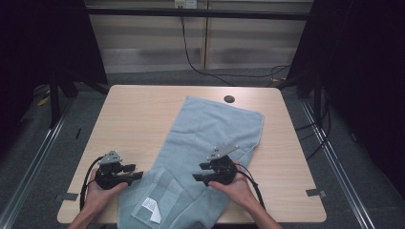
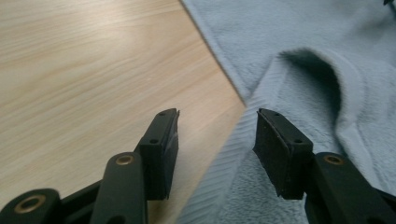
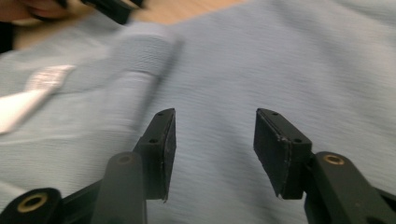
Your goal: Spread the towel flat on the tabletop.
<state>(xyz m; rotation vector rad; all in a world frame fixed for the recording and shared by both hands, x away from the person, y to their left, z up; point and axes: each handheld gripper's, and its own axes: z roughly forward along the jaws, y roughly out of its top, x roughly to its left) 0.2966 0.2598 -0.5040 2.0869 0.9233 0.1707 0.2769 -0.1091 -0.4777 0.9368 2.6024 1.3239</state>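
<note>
Both grippers, left (image 1: 136,173) and right (image 1: 200,171), gape empty over the towel (image 1: 215,126); one corner is folded, most folding remains.

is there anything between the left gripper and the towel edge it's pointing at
Nothing visible. The left gripper has its jaws open with the folded edge of the towel directly in the gap ahead; only bare table lies to one side. The pads are not pressing on the cloth.
</note>
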